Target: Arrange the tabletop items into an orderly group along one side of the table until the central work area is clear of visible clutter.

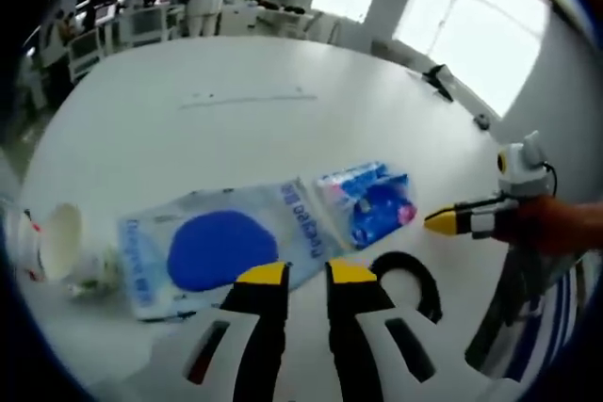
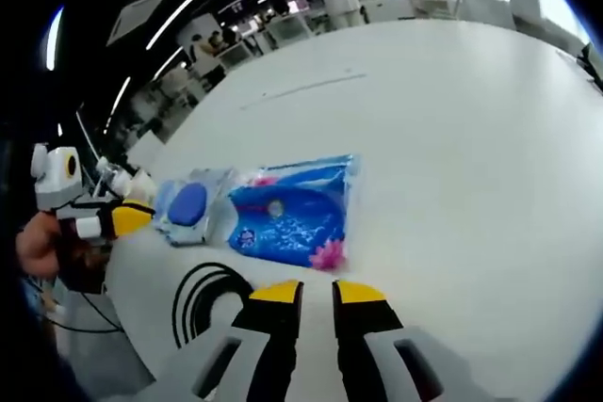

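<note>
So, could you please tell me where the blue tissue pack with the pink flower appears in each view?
Left gripper view: the tissue pack lies right of centre, just above the left tool.
Right gripper view: it lies centre, just above the right tool.
Shared landmark: the clear packet with a blue oval, lying beside the pack.

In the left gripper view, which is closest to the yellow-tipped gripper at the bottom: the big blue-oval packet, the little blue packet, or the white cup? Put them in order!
From the left gripper:
1. Big blue-oval packet, just beyond the tips.
2. Little blue packet, farther, to the right.
3. White cup, far left at the table edge.
</note>
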The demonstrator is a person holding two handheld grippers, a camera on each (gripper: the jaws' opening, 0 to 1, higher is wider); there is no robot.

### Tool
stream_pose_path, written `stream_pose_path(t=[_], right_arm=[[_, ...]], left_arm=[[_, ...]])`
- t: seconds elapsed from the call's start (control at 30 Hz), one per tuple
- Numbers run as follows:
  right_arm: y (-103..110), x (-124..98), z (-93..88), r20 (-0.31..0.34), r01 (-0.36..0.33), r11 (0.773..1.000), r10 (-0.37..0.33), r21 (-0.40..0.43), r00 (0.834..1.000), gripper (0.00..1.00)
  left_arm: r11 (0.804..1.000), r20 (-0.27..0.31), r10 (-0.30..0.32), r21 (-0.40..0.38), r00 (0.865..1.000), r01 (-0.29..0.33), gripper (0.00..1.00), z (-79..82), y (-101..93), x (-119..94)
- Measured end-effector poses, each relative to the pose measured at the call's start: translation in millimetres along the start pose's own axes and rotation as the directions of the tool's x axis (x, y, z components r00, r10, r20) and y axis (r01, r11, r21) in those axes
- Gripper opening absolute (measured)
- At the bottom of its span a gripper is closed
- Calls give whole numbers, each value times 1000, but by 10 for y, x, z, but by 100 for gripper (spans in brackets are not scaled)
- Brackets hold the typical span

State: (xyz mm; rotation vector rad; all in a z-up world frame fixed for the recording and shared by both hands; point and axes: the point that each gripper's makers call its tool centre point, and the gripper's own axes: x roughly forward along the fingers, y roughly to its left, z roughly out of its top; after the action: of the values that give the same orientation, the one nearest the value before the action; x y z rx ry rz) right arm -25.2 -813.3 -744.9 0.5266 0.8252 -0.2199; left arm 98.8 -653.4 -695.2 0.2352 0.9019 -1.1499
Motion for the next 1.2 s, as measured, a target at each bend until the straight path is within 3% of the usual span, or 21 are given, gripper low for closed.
stream_pose_path(t=[0.33,0.5,0.8,1.07,1.2], right_arm=[[195,-83,-261,-13,6,1000,-5,10,1000,11],[313,-150,-372,-20,-3,1000,3,7,1000,12],[349,-232,-531,-18,2,1000,-1,27,1000,12],[418,-198,-602,-29,-8,1000,8,1,1000,13],[500,-227,-630,-33,-10,1000,10,-5,999,12]], left_arm=[[1000,8,-10,-25,1000,10,12,-213,-26,-157],[1000,-4,-29,-2,1000,29,12,-331,-150,-98],[997,-17,-80,21,997,80,13,-404,-343,-100],[994,-52,-103,23,993,104,15,-598,-414,-105],[992,-61,-122,-15,991,122,18,-694,-437,-121]])
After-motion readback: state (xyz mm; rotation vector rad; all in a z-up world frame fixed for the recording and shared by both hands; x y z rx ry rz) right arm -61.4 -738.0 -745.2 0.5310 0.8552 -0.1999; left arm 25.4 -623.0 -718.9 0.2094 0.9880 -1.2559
